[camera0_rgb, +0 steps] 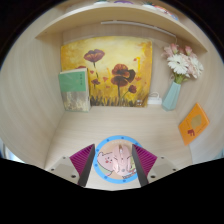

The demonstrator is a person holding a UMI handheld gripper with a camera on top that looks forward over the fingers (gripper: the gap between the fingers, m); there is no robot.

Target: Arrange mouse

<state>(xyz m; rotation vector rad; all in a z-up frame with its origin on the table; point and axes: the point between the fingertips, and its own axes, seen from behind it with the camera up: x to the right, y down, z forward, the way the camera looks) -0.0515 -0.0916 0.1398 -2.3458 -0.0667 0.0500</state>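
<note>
Yellow painting (pixel 106 72) with dark red poppies, pale blue vase (pixel 172 96), orange card (pixel 193 123)

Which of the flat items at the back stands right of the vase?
The orange card, leaning at the wall right of the vase. The green book and flower painting are left of it.

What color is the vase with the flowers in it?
The tall, slim ceramic vase is light blue, seen in the gripper view, right of the yellow poppy painting.
</note>
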